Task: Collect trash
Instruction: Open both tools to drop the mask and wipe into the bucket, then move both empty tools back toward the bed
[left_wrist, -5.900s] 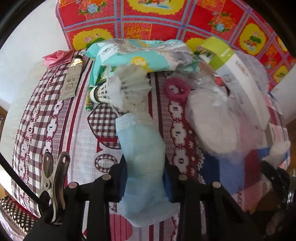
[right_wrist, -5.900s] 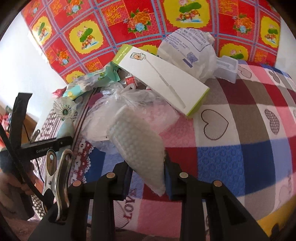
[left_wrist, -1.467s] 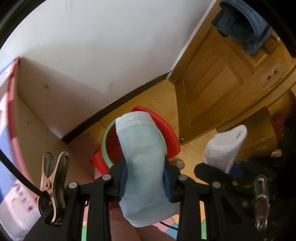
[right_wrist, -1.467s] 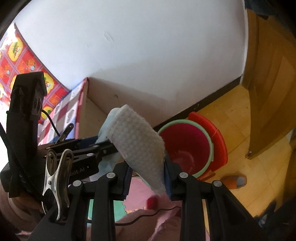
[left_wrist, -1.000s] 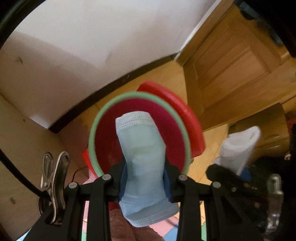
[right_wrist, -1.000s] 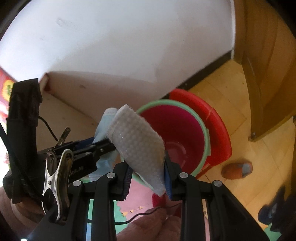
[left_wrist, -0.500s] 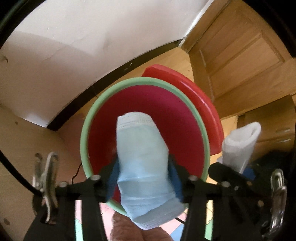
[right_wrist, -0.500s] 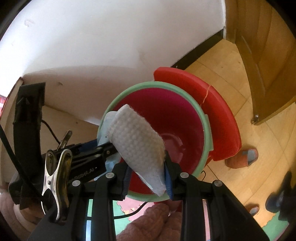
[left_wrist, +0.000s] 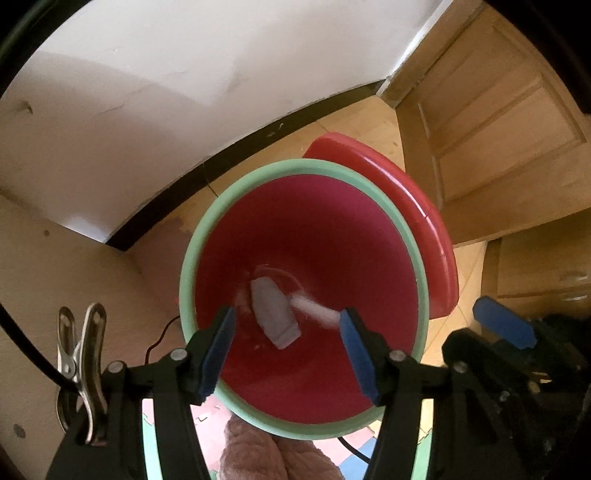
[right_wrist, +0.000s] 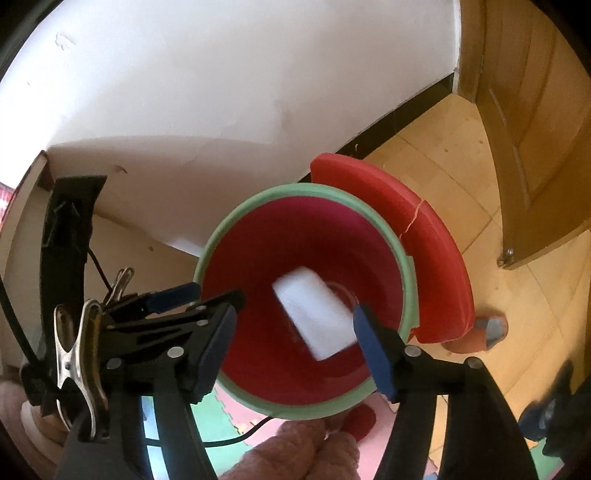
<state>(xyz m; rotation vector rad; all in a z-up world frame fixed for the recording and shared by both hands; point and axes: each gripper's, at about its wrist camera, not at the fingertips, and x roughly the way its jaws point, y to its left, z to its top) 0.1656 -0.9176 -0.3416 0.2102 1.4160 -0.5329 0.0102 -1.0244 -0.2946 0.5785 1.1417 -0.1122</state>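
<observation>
Both the left gripper (left_wrist: 286, 325) and right gripper (right_wrist: 295, 321) hang over the red bin (left_wrist: 369, 229) at frame centre, jaws opening empty (nothing between them), so the mask (left_wrist: 273, 314) and what looks like a white wipe (right_wrist: 314, 314) drop inside.

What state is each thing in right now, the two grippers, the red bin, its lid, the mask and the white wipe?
Left gripper: jaws opening, nothing between the pads.
Right gripper: jaws opening, nothing gripped.
Red bin: uncovered, under both grippers.
Red lid: off the opening, hanging behind the rim.
Face mask: released, inside the bin.
White wipe: released, blurred, inside the bin's mouth.
Wooden door: ajar.
</observation>
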